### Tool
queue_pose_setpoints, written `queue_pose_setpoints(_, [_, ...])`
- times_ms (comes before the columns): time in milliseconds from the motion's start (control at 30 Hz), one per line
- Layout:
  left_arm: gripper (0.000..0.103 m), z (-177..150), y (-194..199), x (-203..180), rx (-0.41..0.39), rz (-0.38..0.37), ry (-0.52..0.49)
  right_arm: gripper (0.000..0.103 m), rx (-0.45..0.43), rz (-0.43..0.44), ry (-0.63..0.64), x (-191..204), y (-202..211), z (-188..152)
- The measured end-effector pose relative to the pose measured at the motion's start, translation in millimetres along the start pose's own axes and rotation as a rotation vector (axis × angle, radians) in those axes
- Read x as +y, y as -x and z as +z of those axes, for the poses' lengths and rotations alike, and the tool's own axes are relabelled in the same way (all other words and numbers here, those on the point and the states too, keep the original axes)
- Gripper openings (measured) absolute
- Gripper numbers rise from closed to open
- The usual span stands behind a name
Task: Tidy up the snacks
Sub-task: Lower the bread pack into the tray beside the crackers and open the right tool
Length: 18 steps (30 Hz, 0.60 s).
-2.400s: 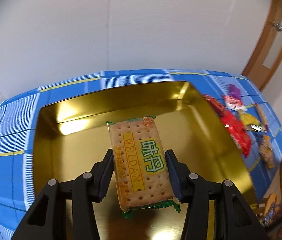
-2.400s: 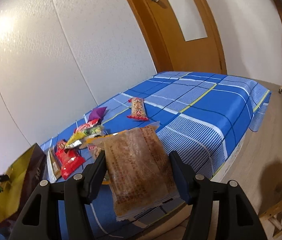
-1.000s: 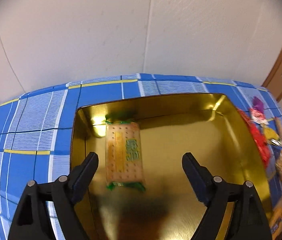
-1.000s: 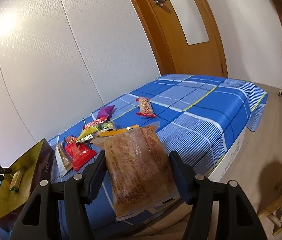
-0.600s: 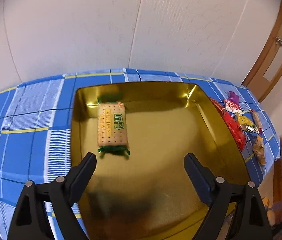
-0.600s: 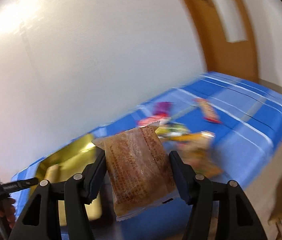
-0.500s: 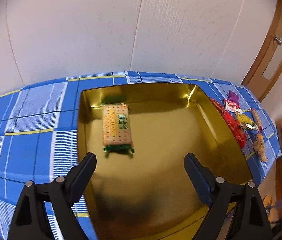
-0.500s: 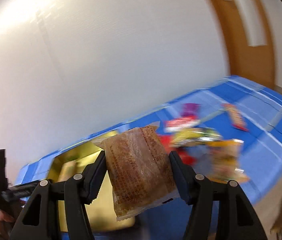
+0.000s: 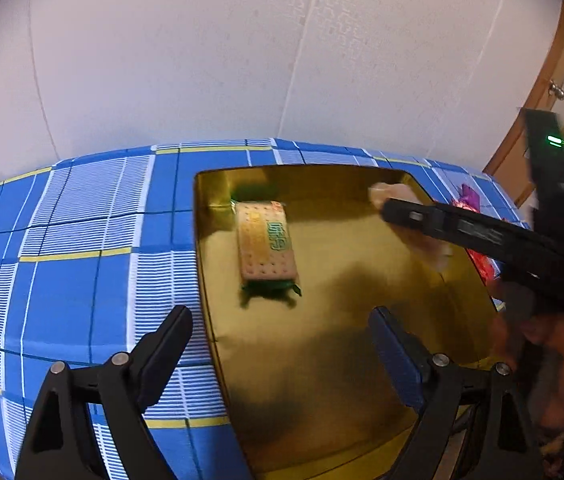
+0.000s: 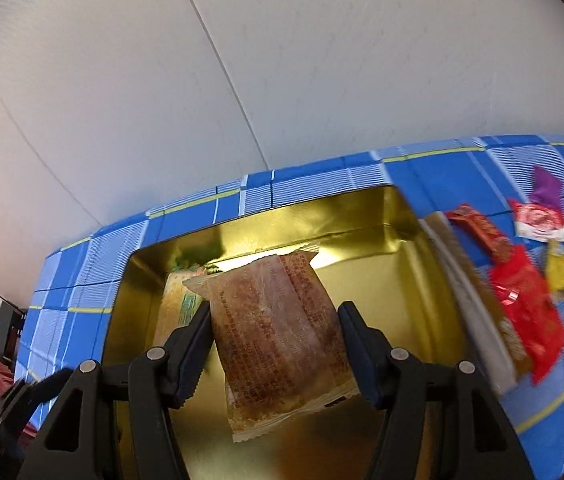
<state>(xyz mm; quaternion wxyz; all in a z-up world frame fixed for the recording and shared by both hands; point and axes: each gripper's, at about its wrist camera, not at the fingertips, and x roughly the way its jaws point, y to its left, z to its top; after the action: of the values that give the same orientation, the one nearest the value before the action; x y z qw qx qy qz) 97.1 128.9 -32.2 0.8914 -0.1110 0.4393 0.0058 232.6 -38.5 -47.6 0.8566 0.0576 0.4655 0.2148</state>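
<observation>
- Right gripper (image 10: 274,344): I am holding a clear-wrapped brown pastry packet (image 10: 278,332) between its fingers, hanging over the gold tin (image 10: 402,248).
- Left gripper (image 9: 282,344): I am keeping it spread wide and empty, hovering at the tin's near-left edge.
- Cracker packet (image 9: 265,246): lying flat inside the tin, near its far-left corner.
- Loose snacks (image 10: 522,300): waiting on the blue checked cloth (image 9: 82,248), right of the tin.
- Step in hand: I am judging this as delivery; next, lowering the pastry beside the crackers, then releasing.
</observation>
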Motion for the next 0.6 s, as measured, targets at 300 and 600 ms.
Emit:
queue_pose_setpoints(300, [0.091,-3,-3,10,0.021,0.013,0.018,0.064,0.077,-0.007,-0.108,17,-54,9])
queue_pose_setpoints(600, [0.091,-7,3,11,0.014,0.008,0.069,0.064,-0.023,0.070,-0.159,-1,6,-7])
